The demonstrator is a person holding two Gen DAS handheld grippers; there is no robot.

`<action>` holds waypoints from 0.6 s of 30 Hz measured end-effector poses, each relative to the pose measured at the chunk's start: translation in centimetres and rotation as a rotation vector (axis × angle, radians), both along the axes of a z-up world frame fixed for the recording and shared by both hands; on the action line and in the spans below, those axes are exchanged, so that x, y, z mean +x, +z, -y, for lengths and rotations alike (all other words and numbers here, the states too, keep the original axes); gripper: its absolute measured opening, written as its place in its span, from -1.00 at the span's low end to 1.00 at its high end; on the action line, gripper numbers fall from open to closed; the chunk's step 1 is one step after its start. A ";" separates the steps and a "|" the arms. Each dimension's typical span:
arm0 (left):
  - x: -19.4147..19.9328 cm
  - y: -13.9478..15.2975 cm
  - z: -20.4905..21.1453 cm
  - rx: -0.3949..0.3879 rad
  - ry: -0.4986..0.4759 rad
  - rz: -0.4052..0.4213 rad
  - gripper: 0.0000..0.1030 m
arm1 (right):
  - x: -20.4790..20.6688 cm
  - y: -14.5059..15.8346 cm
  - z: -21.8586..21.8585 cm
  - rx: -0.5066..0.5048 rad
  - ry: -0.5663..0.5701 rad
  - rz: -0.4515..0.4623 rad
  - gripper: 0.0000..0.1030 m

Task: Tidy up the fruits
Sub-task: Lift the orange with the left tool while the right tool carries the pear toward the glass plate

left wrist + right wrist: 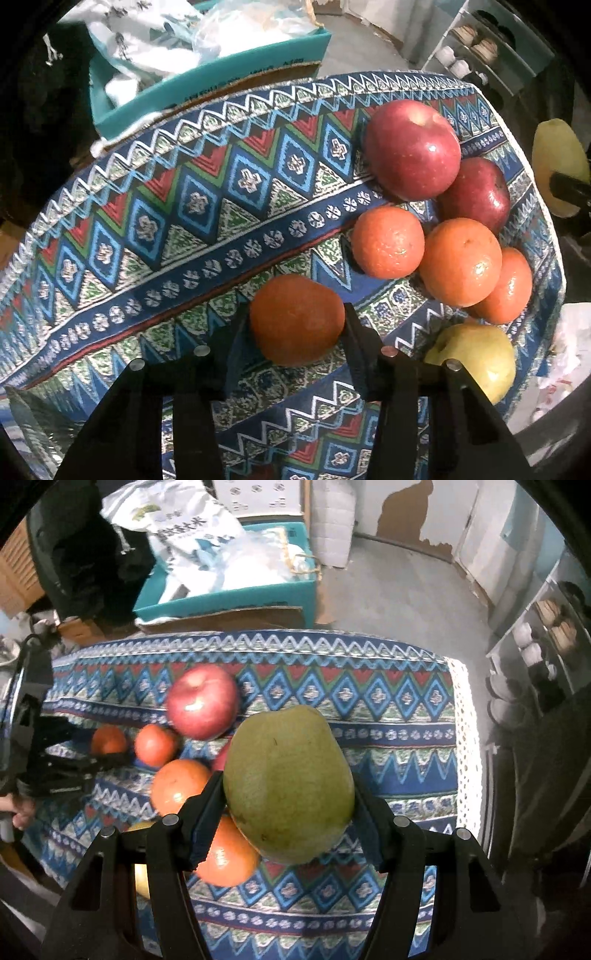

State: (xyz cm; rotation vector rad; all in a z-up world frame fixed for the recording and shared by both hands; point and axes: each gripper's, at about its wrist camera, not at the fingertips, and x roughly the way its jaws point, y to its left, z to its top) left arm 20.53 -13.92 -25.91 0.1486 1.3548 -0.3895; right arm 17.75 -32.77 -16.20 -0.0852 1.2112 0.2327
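I have the left gripper [297,325] clamped on an orange [295,319] on the cloth [184,229], the right gripper [288,794] gripping a pear [288,786] above the pile; next I must sort each apart.

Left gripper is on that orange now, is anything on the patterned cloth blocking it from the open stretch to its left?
Nothing visible does. The left gripper pinches the round orange; the patterned blue cloth beside it is bare, and the other fruit lies on the opposite side.
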 end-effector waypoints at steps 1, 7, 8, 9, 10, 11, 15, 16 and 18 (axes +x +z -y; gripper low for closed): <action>0.0 0.2 0.1 -0.005 0.003 0.005 -0.08 | -0.3 0.2 -0.4 0.004 0.005 0.004 0.26; -0.7 2.2 0.1 0.010 0.001 0.070 -0.08 | -1.9 1.5 -2.6 0.005 0.046 0.045 0.26; -1.0 2.7 0.0 0.012 0.001 0.080 -0.08 | -2.1 1.7 -2.8 0.012 0.047 0.048 0.26; -1.2 3.1 -0.1 0.013 0.002 0.090 -0.08 | -2.2 1.9 -2.9 0.018 0.048 0.051 0.26; -1.5 3.6 -0.1 0.011 0.002 0.098 -0.08 | -2.4 2.3 -3.2 0.021 0.049 0.057 0.26; -1.9 4.0 -1.5 0.008 0.002 0.103 -0.08 | -2.5 2.5 -3.5 0.022 0.051 0.064 0.26; -3.5 6.0 -3.4 0.007 0.006 0.140 -0.08 | -3.2 3.6 -4.4 0.023 0.064 0.093 0.26; -3.8 6.3 -3.5 0.007 0.007 0.146 -0.08 | -3.4 4.0 -4.5 0.027 0.065 0.100 0.26; -4.6 7.4 -4.0 0.005 0.013 0.163 -0.08 | -3.6 4.7 -5.0 0.032 0.065 0.112 0.26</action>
